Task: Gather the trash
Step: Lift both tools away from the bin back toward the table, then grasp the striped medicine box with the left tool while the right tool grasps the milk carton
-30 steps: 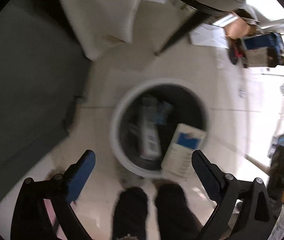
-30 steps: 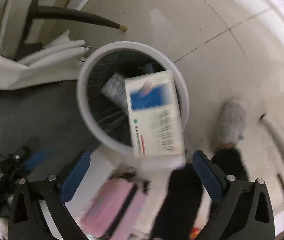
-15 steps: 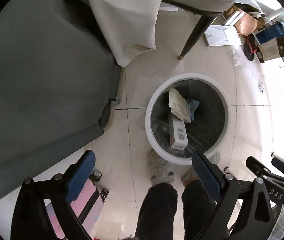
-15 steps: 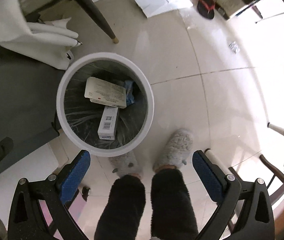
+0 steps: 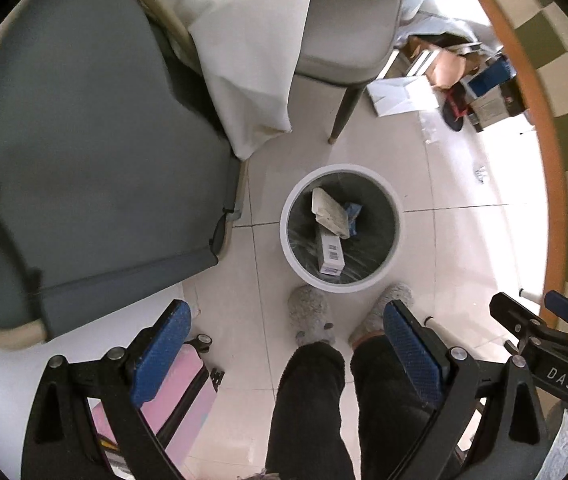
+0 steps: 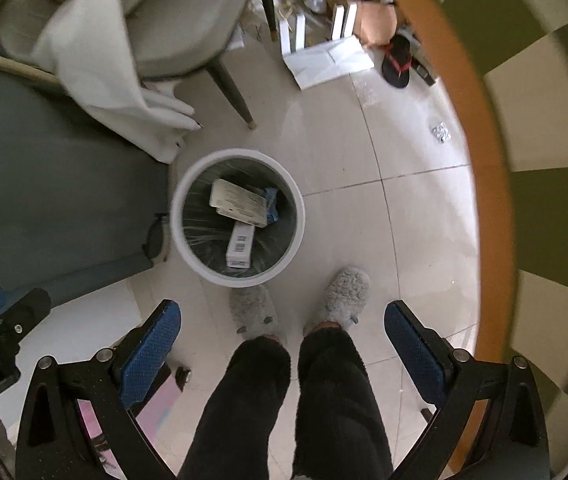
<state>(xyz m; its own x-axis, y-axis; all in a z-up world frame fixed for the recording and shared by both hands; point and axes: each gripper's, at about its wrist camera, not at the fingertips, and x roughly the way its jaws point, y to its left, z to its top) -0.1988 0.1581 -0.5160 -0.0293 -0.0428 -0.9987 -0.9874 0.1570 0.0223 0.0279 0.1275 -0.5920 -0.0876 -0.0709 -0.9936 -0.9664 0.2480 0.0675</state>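
From your left wrist camera, the left gripper (image 5: 284,354) is spread wide and empty, and it has risen well above the white trash bin (image 5: 394,204) compared with a second ago. The flat white box (image 5: 328,212), then tumbling at the rim, now lies inside on the narrow barcode carton (image 5: 331,254).

From your right wrist camera, the right gripper (image 6: 281,354) is equally wide and empty. The drop looks done. A small crumpled silvery scrap (image 6: 441,133) sits on the tiles near the checkered table edge (image 6: 492,184), likely your next pickup.
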